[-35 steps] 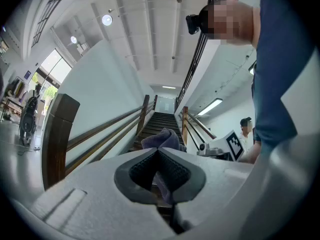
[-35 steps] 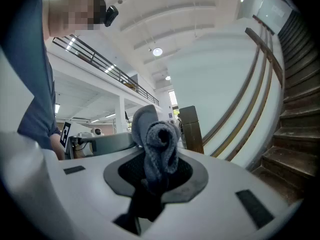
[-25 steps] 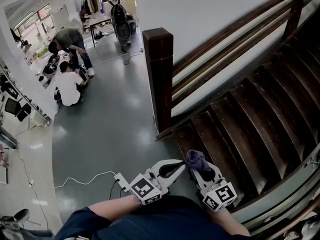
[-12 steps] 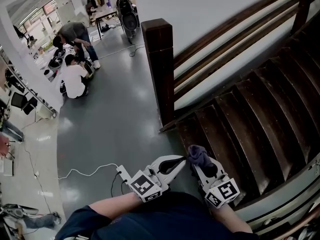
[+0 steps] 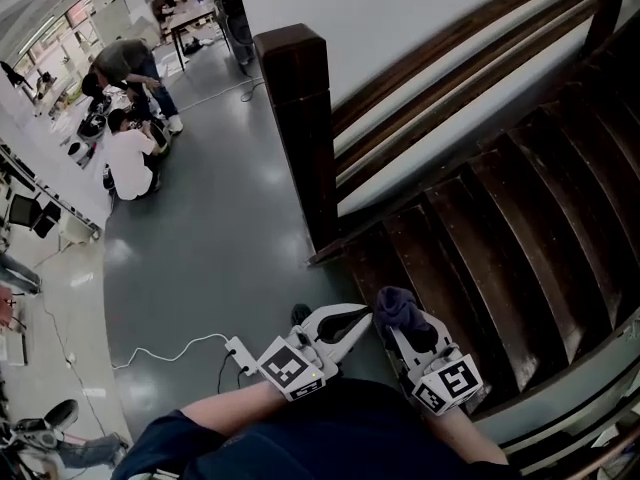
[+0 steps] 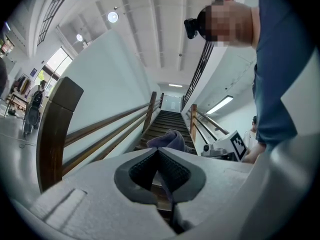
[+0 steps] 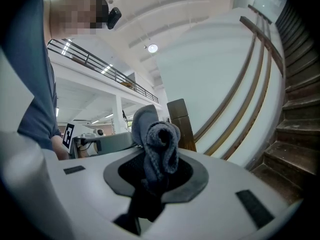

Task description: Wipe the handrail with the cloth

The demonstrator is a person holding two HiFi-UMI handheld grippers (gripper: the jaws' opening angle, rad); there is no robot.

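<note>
A dark wooden handrail [image 5: 480, 30] climbs up to the right from a square newel post [image 5: 296, 118] at the foot of the stairs [image 5: 520, 228]. My right gripper [image 5: 392, 318] is shut on a bunched grey-purple cloth [image 5: 398, 308], low in the head view over the bottom steps. In the right gripper view the cloth [image 7: 157, 144] sticks up between the jaws. My left gripper [image 5: 368, 320] sits just left of it, shut with nothing held, its tip close to the cloth [image 6: 167, 139]. Both grippers are well short of the rail [image 6: 105, 129].
A grey floor [image 5: 200, 258] lies left of the stairs, with a white cable and power strip [image 5: 235, 351] by my feet. Several people [image 5: 130, 158] work at desks far left. A white wall [image 5: 400, 8] backs the rail. A second rail [image 6: 210, 121] runs along the stairs' right side.
The view has shifted slightly, with the newel post now further left and up. Both grippers stay together, the cloth still held in the right one.
</note>
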